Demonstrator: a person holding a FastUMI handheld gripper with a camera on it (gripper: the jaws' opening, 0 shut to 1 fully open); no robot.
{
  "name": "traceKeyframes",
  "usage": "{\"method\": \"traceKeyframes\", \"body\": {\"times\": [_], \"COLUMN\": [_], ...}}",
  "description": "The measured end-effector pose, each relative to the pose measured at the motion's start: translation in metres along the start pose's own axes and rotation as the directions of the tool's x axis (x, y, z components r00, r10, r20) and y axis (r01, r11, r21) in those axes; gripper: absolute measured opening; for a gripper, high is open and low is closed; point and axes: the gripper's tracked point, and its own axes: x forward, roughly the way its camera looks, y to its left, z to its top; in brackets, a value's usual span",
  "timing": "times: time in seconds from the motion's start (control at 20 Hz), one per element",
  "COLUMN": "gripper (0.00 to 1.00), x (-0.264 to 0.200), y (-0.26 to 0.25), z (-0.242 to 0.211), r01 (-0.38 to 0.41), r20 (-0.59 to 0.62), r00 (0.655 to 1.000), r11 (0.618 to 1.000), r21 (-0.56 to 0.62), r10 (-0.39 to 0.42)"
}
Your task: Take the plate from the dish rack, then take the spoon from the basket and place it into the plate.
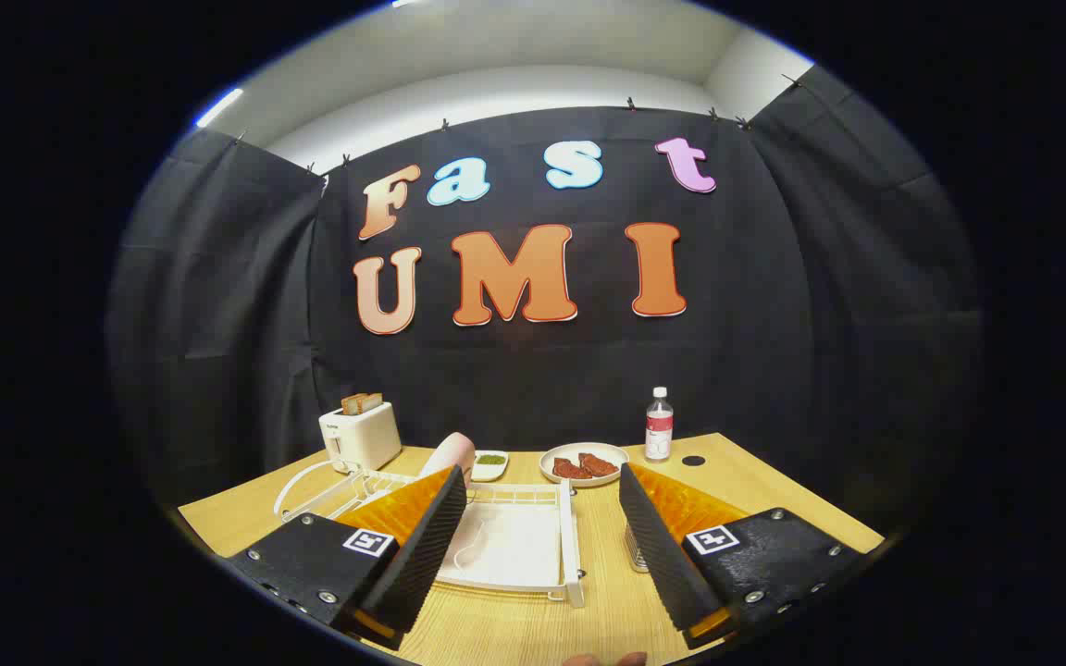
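Observation:
My gripper (pixel 540 481) is open, its two black ribbed fingers (pixel 422 555) spread wide above the wooden table (pixel 514 629). A white wire dish rack (pixel 571 541) lies between and just ahead of them, partly under the left finger. A pale pink plate (pixel 452 453) stands tilted in the rack right beyond the left fingertip. A small metal mesh basket (pixel 637 553) peeks out beside the right finger, mostly hidden by it. I cannot make out the spoon.
Along the back of the table stand a white toaster (pixel 360 435) with bread, a small dish of green bits (pixel 490 463), a plate of red food (pixel 584 464), a plastic bottle (pixel 659 425) and a black disc (pixel 693 460). Black cloth walls the booth.

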Motion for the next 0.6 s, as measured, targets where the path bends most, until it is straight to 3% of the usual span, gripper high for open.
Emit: {"method": "traceKeyframes", "body": {"times": [0.6], "gripper": [0.99], "x": [0.0045], "y": [0.0030], "z": [-0.0057], "r01": [0.003], "r20": [-0.031], "r00": [1.000], "r11": [1.000], "r21": [0.008], "r10": [-0.003]}}
